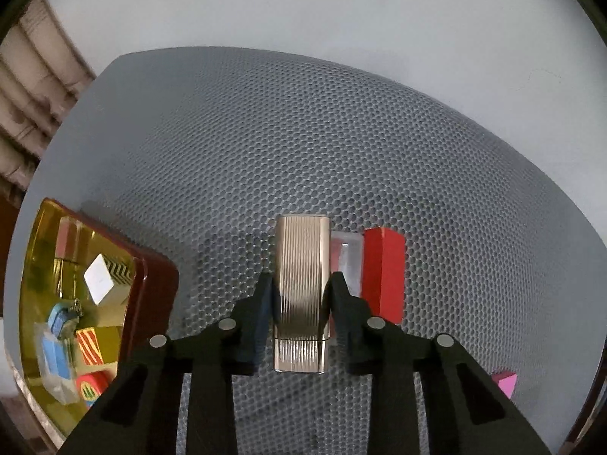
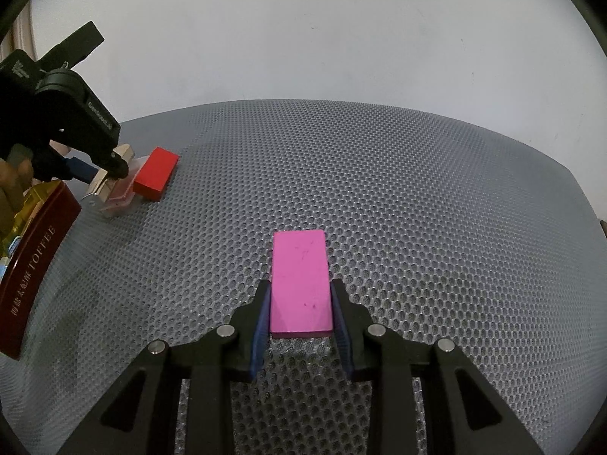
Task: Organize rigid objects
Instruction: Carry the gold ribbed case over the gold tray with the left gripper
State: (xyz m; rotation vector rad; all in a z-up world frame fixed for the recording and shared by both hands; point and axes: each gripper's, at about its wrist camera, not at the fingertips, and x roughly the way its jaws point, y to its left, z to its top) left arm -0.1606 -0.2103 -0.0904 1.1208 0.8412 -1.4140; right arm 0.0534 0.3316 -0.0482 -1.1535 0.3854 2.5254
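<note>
1. The left tongs (image 1: 301, 295) point steeply downward, their two black fingers (image 1: 261, 303) closed against the long sides of a ribbed gold case (image 1: 301, 265).
2. The right tongs (image 2: 301, 303) tilt down at a shallower angle, blue-padded fingers (image 2: 261, 326) clamped on the sides of a pink block (image 2: 299, 280).
3. In the right wrist view, the left tongs (image 2: 114, 167) appear at far left, with the fingers of a hand (image 2: 15, 178) behind them.

Even, soft light, faint shadows; sharp focus, strong fisheye bending, dark corners
</note>
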